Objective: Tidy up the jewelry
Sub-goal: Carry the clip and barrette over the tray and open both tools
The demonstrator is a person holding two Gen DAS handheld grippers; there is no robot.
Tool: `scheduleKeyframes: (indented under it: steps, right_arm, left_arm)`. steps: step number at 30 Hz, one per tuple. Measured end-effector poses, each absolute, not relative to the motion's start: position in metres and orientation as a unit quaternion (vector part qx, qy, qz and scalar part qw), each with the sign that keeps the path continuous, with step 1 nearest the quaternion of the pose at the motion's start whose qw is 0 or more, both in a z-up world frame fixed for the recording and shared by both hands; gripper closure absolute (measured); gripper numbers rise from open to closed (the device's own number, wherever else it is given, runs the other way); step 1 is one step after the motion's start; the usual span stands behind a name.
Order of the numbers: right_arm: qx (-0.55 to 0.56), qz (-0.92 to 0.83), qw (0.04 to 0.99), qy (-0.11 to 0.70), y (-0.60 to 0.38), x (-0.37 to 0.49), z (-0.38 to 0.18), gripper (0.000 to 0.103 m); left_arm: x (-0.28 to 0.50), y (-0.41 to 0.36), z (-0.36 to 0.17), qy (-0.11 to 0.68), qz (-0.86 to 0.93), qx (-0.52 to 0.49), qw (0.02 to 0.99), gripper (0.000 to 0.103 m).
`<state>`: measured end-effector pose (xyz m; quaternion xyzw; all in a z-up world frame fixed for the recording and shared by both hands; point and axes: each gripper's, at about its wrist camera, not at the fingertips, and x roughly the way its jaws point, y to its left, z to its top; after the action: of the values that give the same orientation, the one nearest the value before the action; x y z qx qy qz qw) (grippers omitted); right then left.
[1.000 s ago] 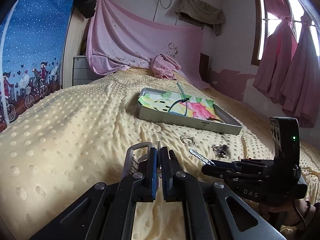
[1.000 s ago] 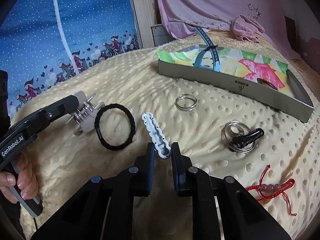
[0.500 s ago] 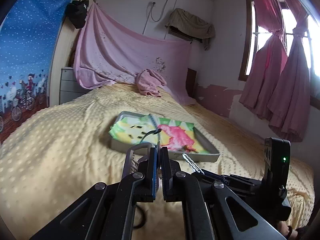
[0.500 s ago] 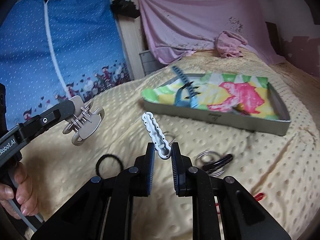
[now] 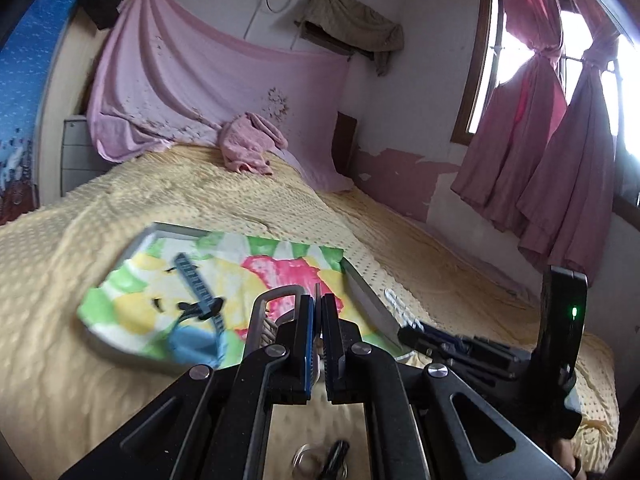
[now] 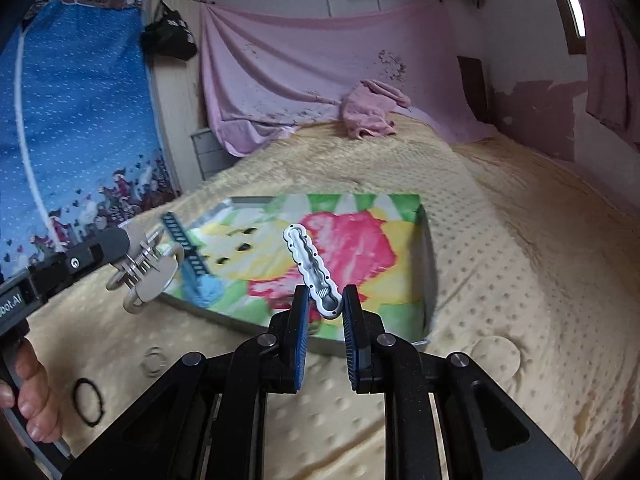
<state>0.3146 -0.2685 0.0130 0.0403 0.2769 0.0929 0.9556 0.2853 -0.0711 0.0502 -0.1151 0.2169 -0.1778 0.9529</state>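
A grey tray lined with a bright cloth lies on the yellow bed, with a blue headband inside it. My left gripper is shut on a beige claw clip and hangs over the tray's near side. The right wrist view shows that left gripper holding the claw clip at the tray's left corner, beside the headband. My right gripper is shut on the end of a white wavy hair clip, which sticks up over the tray's front part.
A black hair tie and a metal ring lie on the blanket in front of the tray. More rings with a black clip sit below my left gripper. A pink cloth lies at the bed's far end.
Both grippers have lifted off the blanket and moved forward to the tray, each carrying its clip. The hair tie and rings now lie behind and below them.
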Motion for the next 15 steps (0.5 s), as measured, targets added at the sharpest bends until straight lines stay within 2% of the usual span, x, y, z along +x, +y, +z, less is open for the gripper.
scheduleKeyframes:
  steps: [6, 15]
  right_arm:
    - [0.052, 0.083, 0.943, 0.317, -0.278, 0.342, -0.022, 0.088]
    - [0.027, 0.075, 0.937, 0.339, -0.266, 0.352, -0.036, 0.088]
  left_arm:
    - [0.329, -0.087, 0.028, 0.260, -0.168, -0.118, 0.944, 0.098]
    - [0.351, -0.095, 0.004, 0.313, -0.149, -0.112, 0.931, 0.098]
